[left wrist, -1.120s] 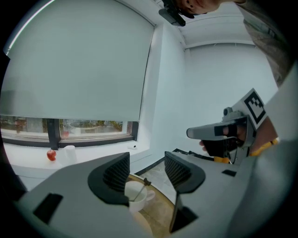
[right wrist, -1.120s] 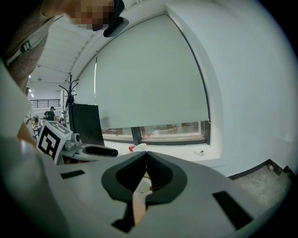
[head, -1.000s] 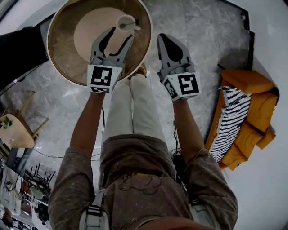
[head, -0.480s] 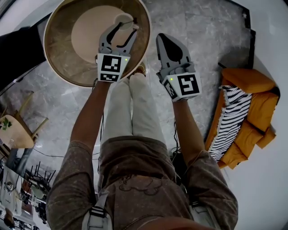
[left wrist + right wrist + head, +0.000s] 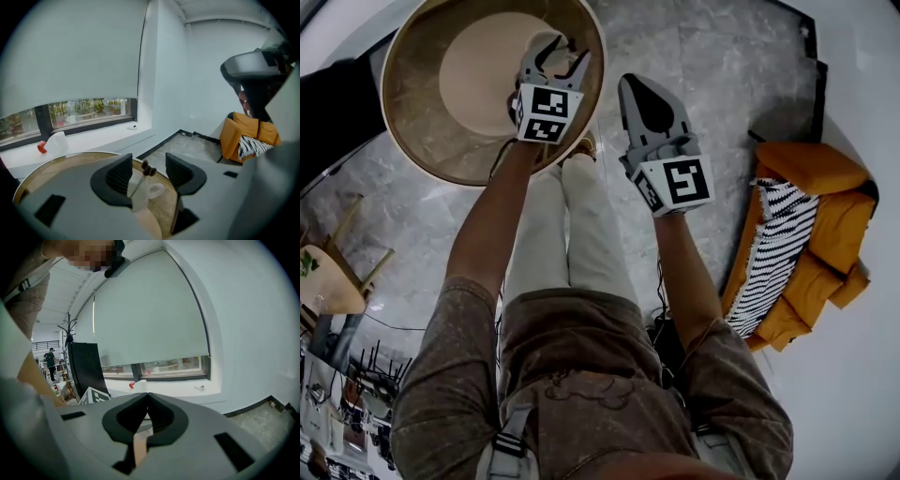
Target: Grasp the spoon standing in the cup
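We hold the left gripper (image 5: 567, 49) out over the round table (image 5: 422, 112), which fills the 11 o'clock part of the head view, because the white cup (image 5: 139, 188) sits near that table's 3 o'clock edge. In the left gripper view its jaws stand wide apart, one on each side of the cup, with the cup's handle pointing to 3 o'clock. The spoon (image 5: 146, 169) stands inside the cup, its stem leaning toward 1 o'clock so that its dark, knobbed end rises above the rim and sits in the open gap between the jaws, touching neither. We judge that this spread is kept so the jaws can pass round the cup and close only on the thin stem above the rim; closing lower down would catch the cup wall instead. The right gripper (image 5: 148, 399) has no part in this reach: its jaws are pressed together on nothing, and it hangs off the table at 3 o'clock of the left one, over the floor, where it cannot knock the cup.
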Motion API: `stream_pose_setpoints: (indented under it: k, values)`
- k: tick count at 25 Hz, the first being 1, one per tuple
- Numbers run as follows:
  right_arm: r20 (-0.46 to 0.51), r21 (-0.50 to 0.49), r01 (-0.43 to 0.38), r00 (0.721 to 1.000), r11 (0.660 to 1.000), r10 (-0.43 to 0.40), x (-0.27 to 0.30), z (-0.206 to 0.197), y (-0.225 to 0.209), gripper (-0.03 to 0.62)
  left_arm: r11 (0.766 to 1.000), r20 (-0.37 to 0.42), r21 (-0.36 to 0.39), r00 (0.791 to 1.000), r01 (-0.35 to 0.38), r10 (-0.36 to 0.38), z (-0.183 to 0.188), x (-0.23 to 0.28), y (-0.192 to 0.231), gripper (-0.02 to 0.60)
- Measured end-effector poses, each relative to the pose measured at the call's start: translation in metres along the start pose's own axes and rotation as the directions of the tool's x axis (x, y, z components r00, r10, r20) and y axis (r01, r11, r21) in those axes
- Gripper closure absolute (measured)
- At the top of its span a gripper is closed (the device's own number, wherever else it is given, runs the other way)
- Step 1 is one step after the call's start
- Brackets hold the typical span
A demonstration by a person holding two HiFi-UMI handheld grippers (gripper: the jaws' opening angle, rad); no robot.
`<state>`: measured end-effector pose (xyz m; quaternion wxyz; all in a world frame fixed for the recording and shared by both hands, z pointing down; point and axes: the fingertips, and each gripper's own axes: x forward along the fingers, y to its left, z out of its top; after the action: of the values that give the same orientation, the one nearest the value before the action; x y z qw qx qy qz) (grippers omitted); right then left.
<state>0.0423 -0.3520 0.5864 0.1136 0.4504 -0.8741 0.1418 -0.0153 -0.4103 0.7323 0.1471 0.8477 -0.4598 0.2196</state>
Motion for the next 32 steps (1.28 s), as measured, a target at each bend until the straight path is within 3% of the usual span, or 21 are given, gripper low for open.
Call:
stream_pose_setpoints:
  k: [7,20,24,32]
  values:
    - [-0.009,0.008,-0.006,1.0,1.0,0.007,0.005,-0.004,-0.002,0.577,1.0,-0.092,0.022,0.996,0.003,-0.001,-0.021,0.022,0.002,0.358]
    - [-0.003,0.024,0.007,1.0,1.0,-0.007,0.003,-0.005,-0.011,0.577,0.999,-0.127,0.024,0.991,-0.036,0.039,-0.023,0.024,0.006,0.426]
    - [-0.003,0.033,0.012,1.0,0.999,-0.012,0.002,-0.006,-0.012,0.577,0.999,-0.14,0.016,0.989,-0.045,0.047,-0.025,0.023,0.006,0.489]
    - [0.003,0.039,0.021,1.0,0.999,-0.021,-0.003,-0.004,-0.015,0.577,0.997,-0.142,0.043,0.988,-0.059,0.065,-0.023,0.018,0.004,0.5]
